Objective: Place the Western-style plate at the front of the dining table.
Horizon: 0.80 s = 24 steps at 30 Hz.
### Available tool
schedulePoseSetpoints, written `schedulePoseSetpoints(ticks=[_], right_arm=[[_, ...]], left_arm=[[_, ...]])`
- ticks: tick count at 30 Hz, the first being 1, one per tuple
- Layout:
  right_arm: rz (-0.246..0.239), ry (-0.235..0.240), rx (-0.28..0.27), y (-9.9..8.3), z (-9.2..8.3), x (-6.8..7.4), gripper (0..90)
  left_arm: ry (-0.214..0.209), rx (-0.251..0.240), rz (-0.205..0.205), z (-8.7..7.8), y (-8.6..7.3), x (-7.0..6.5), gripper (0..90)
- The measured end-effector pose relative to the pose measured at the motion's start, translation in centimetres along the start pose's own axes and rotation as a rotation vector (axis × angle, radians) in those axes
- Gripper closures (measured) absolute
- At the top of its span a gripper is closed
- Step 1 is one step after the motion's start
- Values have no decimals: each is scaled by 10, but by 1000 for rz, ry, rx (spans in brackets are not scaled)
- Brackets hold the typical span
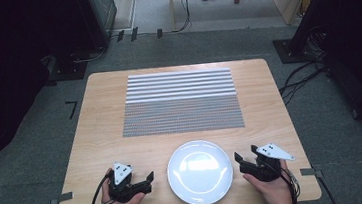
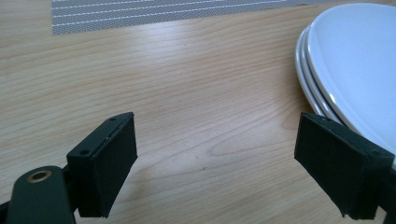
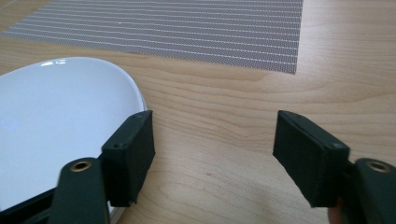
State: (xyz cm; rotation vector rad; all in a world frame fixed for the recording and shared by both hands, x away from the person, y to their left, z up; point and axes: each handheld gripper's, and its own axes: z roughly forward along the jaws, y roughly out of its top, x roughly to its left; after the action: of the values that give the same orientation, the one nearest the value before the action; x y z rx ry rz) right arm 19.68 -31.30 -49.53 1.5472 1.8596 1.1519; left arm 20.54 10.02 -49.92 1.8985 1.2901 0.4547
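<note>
The left gripper [image 1: 144, 182] sits low at the near edge of the table [image 1: 100, 120], held in the person's left hand [image 1: 121, 203], its jaws spread wide with nothing but bare wood between them. In the left gripper view the pads [image 2: 109, 170] stand far apart, and one of them lies just beside the rim of the white plates [image 2: 355, 60], which from this angle look like a stack (at least two rims show, one under the other); I cannot tell whether that pad touches the rim.

The right gripper [image 1: 239, 162] rests on the other side of the plates, in the person's right hand [image 1: 272, 188]. Its jaws are open too, though a little less wide, and nothing is gripped between them. In the right gripper view one of its pads [image 3: 133, 156] stands right against the plate edge while the other is over plain table.

The plates [image 1: 200, 172] lie between the two grippers, close to the near edge and roughly centred. Beyond them, toward the far side of the table, a striped grey placemat [image 1: 181, 102] lies flat, well apart from both grippers. Cables [image 1: 94, 203] trail from each gripper back off the near edge
</note>
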Motion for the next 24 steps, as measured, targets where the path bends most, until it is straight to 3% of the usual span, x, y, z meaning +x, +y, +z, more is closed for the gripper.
schedulePoseSetpoints(ticks=[4, 5, 8, 11, 14, 15, 19, 20, 24], right_arm=[[-6, 24, -1, 0, 0, 2, 397], [-5, 39, -2, 0, 0, 4, 451], [20, 49, -9, -1, -1, 4, 511], [38, 59, -5, -3, 0, 4, 539], [44, 74, -5, -4, 1, 5, 562], [61, 100, 18, -4, 1, 6, 583], [79, 110, 52, -4, 2, 7, 596], [117, 134, 75, -3, 3, 7, 629], [132, 157, 89, -3, 3, 8, 696]], left_arm=[[-12, 0, -9, 1, 0, -2, 135], [-24, -3, -15, 2, 0, -4, 140], [-48, -2, -23, 2, 0, -6, 148], [-73, -1, -36, 3, 0, -8, 158], [-81, -3, -39, 3, -1, -9, 225], [-90, -4, -41, 4, -1, -10, 235], [-121, 5, -43, 5, -2, -14, 309], [-137, 6, -33, 5, -2, -17, 324], [-158, 16, -28, 6, -3, -20, 384]])
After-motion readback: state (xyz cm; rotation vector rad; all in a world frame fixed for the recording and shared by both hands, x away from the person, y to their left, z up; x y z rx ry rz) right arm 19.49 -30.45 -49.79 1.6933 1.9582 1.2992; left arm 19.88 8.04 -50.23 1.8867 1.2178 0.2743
